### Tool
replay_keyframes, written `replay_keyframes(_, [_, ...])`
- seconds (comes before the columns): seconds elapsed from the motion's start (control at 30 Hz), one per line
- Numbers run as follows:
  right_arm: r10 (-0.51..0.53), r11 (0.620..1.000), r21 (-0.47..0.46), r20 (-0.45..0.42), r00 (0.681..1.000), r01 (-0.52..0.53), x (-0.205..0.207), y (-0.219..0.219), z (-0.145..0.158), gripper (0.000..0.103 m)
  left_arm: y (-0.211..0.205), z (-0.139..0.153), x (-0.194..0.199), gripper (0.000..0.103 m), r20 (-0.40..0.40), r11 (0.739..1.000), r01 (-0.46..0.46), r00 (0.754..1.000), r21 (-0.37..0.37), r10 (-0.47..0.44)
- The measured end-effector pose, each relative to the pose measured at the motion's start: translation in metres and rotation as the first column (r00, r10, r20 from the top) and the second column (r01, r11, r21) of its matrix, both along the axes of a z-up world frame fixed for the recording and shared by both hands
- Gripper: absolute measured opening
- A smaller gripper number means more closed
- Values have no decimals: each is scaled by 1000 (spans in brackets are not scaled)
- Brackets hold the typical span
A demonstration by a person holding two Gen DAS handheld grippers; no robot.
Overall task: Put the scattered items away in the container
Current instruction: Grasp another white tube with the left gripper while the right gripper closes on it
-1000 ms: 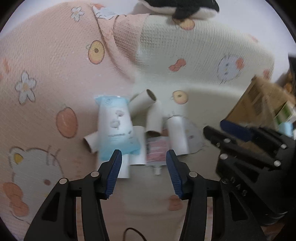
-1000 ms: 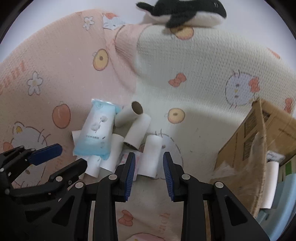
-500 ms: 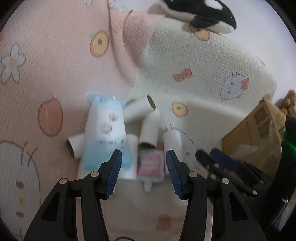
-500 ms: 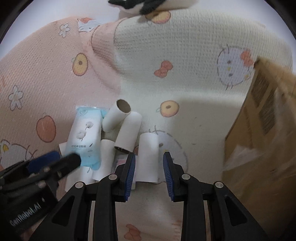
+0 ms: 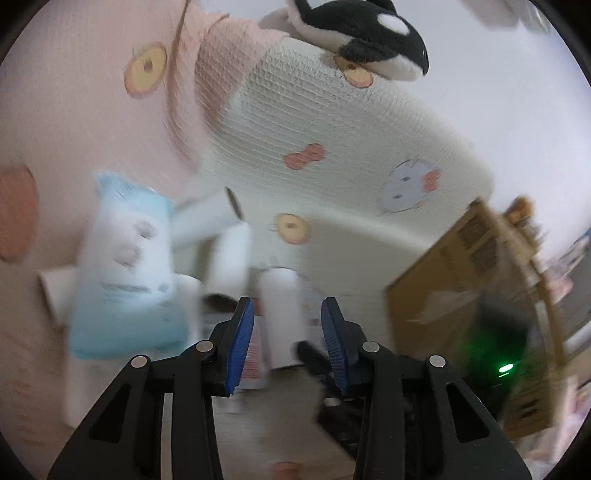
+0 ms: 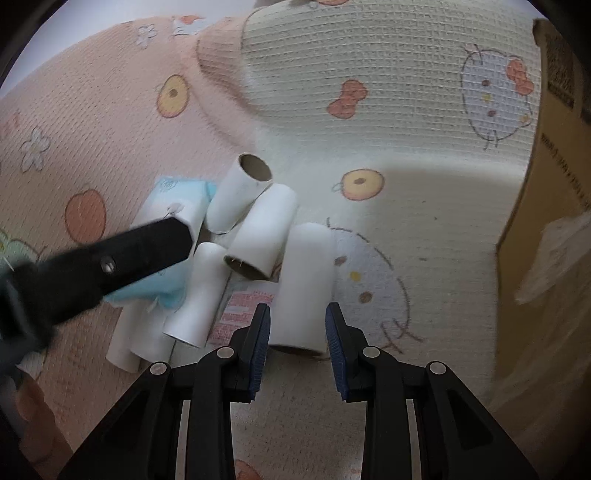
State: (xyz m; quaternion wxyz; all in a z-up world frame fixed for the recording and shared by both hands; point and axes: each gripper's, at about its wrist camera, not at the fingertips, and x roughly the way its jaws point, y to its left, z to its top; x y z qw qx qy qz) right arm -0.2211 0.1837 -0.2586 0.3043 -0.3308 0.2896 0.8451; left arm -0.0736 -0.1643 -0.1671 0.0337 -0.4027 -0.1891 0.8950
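**Both tools drop onto the pile of tubes**

Both tools have sunk toward the heap since the earlier frames, and the tubes now loom much larger in each view. The left tool (image 5: 286, 334) has just been closing its blue pads (image 5: 240, 343); a white cardboard tube (image 5: 282, 314) stands in the gap between them, though the blur hides whether the pads press on it. From the right wrist that tool crosses the picture as a dark, smeared bar (image 6: 110, 258) over the pale blue tissue pack (image 6: 173, 203).

The right tool (image 6: 297, 341) holds its pads at their narrowest setting, yet a gap shows between them. The near end of a white tube (image 6: 304, 284) lies just ahead of the tips, with no contact visible.

More tubes (image 6: 264, 232) lie jumbled on the patterned blanket (image 6: 424, 229), some resting across others, one with its open brown end (image 6: 255, 168) facing up and away. A pink-printed sachet (image 6: 240, 306) lies flat under them. The blue pack rests on the left side of the heap.

The cardboard box (image 6: 546, 206) stands at the right edge, apart from the pile. A black-and-white plush orca (image 5: 369, 33) lies on the raised fold of blanket behind.
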Motion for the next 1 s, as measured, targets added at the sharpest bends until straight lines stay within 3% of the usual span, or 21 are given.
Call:
replay_keyframes(0.07, [21, 1000, 6, -3, 1000, -21, -1, -1, -3, 27, -4, -7, -1, 38, 2, 998, -3, 1000, 64, 3])
replay_keyframes(0.17, [48, 999, 11, -5, 999, -48, -3, 0, -8, 27, -4, -20, -8, 25, 40, 996, 3, 999, 89, -7])
replay_keyframes(0.43, [40, 997, -68, -41, 998, -43, 2, 14, -21, 30, 16, -46, -17, 25, 87, 996, 51, 995, 71, -57])
replay_keyframes(0.57, [39, 992, -122, -52, 998, -45, 0, 21, -25, 34, 18, -54, -21, 25, 107, 994, 40, 993, 105, -51])
replay_keyframes(0.73, [54, 990, -126, -50, 997, -59, -7, 22, -27, 35, 11, -54, -19, 25, 101, 995, 12, 995, 102, -22])
replay_keyframes(1.0, [115, 985, -127, -11, 993, -115, -15, 26, -26, 37, -6, -62, -21, 26, 136, 983, -24, 991, 183, -1])
